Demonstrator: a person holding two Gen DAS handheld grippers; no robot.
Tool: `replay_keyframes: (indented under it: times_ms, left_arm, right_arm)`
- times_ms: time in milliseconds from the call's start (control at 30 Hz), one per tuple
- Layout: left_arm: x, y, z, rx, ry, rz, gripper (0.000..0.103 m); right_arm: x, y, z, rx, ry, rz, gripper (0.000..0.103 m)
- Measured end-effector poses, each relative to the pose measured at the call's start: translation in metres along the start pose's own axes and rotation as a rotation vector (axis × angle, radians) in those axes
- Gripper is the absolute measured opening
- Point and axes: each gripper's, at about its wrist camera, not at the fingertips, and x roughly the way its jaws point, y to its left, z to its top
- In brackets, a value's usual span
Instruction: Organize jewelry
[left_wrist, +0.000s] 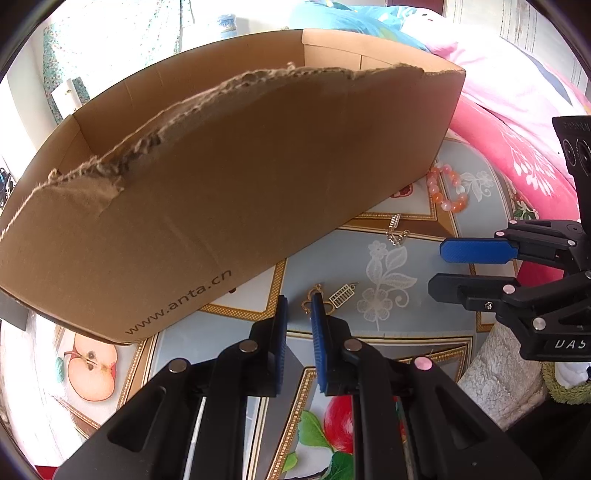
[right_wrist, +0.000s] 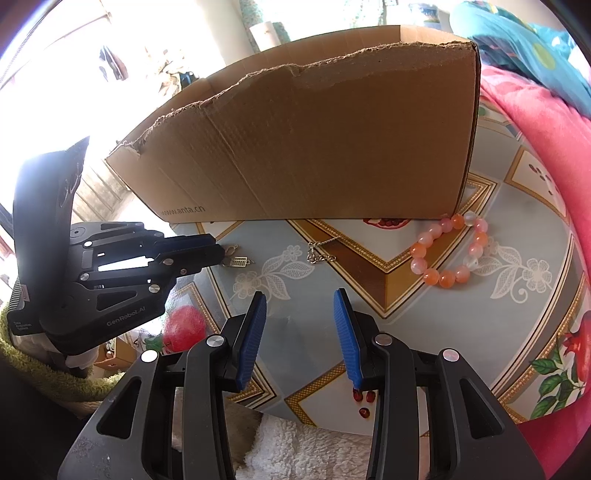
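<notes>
Three pieces of jewelry remained on the counter (right_wrist: 369, 258), outside the cardboard box (right_wrist: 314, 147): a gold pendant (left_wrist: 334, 297), a silver chain (right_wrist: 319, 251) and a pink bead bracelet (right_wrist: 448, 251). The interior of the box was hidden, so no completed placement could be confirmed; judged from this, most of the task was outstanding. The left tool (left_wrist: 299, 314) was positioned at the gold pendant with its blue pads narrowly spaced; whether they pinched the piece could not be determined. The right tool (right_wrist: 299, 325) held its pads partly spread and empty, near the silver chain and bracelet. The near wall of the box stood tall with a torn upper edge, requiring a lift over it. Open counter lay between the tools; bedding (right_wrist: 535, 129) bordered the right side.
</notes>
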Motion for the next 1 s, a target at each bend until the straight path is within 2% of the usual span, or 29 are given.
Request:
replay_keyframes:
  times_ms: [233, 400, 467, 533, 600, 867, 1000]
  left_arm:
    - [0.0, 0.002, -0.002, -0.008, -0.006, -0.005, 0.012]
    - [0.0, 0.003, -0.003, -0.009, -0.019, -0.017, 0.012]
    - [-0.001, 0.005, -0.005, -0.014, -0.03, -0.029, 0.012]
    - [-0.001, 0.008, -0.007, -0.023, -0.037, -0.041, 0.012]
    - [-0.003, 0.01, -0.009, -0.022, -0.042, -0.046, 0.012]
    - [-0.007, 0.015, -0.014, -0.023, -0.056, -0.054, 0.012]
    - [-0.007, 0.014, -0.014, -0.024, -0.056, -0.053, 0.012]
  right_arm:
    - [-0.004, 0.009, 0.006, -0.052, -0.043, 0.027, 0.036]
    - [0.004, 0.021, 0.018, -0.138, -0.062, 0.052, 0.028]
    - [0.008, 0.026, 0.021, -0.171, -0.065, 0.067, 0.017]
    - [0.012, 0.027, 0.026, -0.193, -0.067, 0.083, 0.015]
    - [0.016, 0.031, 0.027, -0.212, -0.064, 0.098, 0.011]
    - [0.035, 0.033, 0.029, -0.27, -0.009, 0.106, 0.007]
    - [0.038, 0.033, 0.028, -0.292, -0.002, 0.08, 0.006]
